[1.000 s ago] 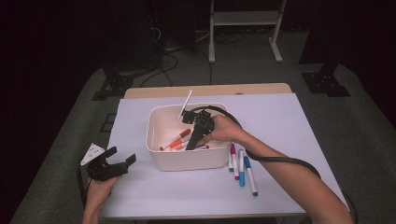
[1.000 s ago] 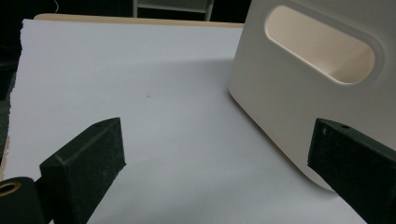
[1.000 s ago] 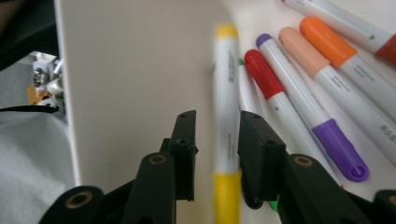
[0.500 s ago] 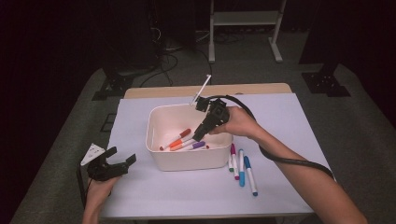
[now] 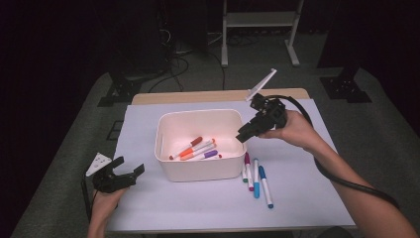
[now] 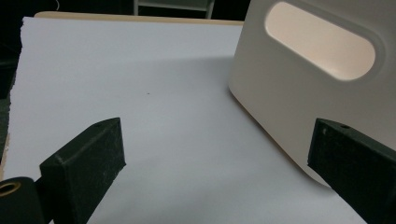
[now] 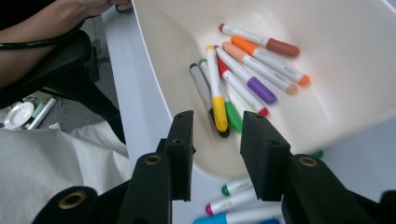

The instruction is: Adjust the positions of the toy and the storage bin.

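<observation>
Sorting markers into the bin (image 5: 195,168) appears to be the work in hand. Several markers (image 5: 198,148) are seen lying loose on the bin floor, and three more (image 5: 256,177) are left on the desk (image 5: 297,198), side by side, just beside the bin's right wall.

The right gripper (image 5: 246,133) is held above the bin's right rim, tilted down toward the inside. Its fingers (image 7: 261,154) have just been opening; they are parted narrowly and nothing is seen between them. The left gripper (image 5: 130,174) is rested near the desk's left edge, well apart from the bin, its fingers (image 6: 88,163) spread wide and empty.

The likely next move is a reach for one of the three markers on the desk. Several risks are judged from here:

- The markers lie close together, so a neighbour could be pinched or nudged along with the chosen one if the fingers are not lined up over a single barrel.
- A round barrel could be rolled away by a finger that lands off-centre.
- The bin wall stands close to the nearest marker, so the bin could be pushed by a low approach, and it is not steadied by the left gripper.
- The trailing cable (image 5: 346,183) could be dragged across the markers.
</observation>
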The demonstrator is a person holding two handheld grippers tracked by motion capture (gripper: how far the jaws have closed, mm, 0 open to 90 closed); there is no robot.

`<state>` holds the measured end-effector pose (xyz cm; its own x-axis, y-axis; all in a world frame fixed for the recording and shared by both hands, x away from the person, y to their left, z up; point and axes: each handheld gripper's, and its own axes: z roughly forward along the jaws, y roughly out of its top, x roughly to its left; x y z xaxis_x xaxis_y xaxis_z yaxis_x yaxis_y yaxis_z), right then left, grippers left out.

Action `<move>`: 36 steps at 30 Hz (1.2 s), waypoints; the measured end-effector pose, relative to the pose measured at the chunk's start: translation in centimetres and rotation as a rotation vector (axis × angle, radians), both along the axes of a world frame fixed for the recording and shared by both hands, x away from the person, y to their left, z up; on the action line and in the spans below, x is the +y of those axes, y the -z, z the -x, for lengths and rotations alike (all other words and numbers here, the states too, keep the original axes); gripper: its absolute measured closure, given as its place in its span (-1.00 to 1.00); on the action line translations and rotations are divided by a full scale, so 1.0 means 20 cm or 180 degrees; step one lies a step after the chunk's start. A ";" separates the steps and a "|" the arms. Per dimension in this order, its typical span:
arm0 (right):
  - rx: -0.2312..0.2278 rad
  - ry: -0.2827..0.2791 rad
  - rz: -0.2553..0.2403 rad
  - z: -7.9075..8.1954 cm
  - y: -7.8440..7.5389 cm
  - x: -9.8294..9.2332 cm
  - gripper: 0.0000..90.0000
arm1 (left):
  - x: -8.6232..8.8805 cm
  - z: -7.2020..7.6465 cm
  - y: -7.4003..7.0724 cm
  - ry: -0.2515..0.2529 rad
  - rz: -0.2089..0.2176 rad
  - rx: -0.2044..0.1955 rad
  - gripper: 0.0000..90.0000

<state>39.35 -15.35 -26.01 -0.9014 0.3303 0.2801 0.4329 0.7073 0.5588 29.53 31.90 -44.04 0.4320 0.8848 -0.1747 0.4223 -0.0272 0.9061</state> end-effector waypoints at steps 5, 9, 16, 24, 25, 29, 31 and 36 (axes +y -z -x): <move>0.0002 0.0153 -0.0077 0.06 0.04 -0.16 0.40 | -0.01 0.00 0.00 0.0006 -0.0004 0.0009 -0.94; 0.0085 0.0261 -0.0096 0.09 0.14 -0.26 0.38 | -0.01 0.00 0.00 0.0010 -0.0001 0.0001 -0.94; 0.0329 0.0463 -0.0096 0.10 0.41 -0.37 0.35 | -0.01 0.00 0.00 0.0019 -0.0014 0.0011 -0.94; 0.0534 0.0624 0.0061 0.11 0.67 -0.39 0.31 | -0.01 0.00 0.00 0.0021 -0.0008 0.0003 -0.94; 0.0521 0.0644 0.0104 0.11 0.70 -0.38 0.30 | -0.01 0.00 0.00 0.0020 -0.0010 0.0006 -0.94; 0.0495 0.0720 0.0192 0.12 0.77 -0.36 0.27 | -0.01 0.00 0.00 0.0014 -0.0006 0.0003 -0.94; 0.0443 0.0756 0.0239 0.12 0.79 -0.34 0.25 | -0.01 0.00 0.00 0.0014 -0.0011 0.0000 -0.94; 0.0335 0.0811 0.0335 0.12 0.82 -0.32 0.25 | 0.00 0.00 0.00 0.0003 -0.0003 -0.0009 -0.94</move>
<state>37.04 -21.73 -42.40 -0.7534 0.5746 0.3197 0.6557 0.6200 0.4309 29.51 31.85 -44.00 0.4333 0.8846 -0.1725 0.4196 -0.0286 0.9073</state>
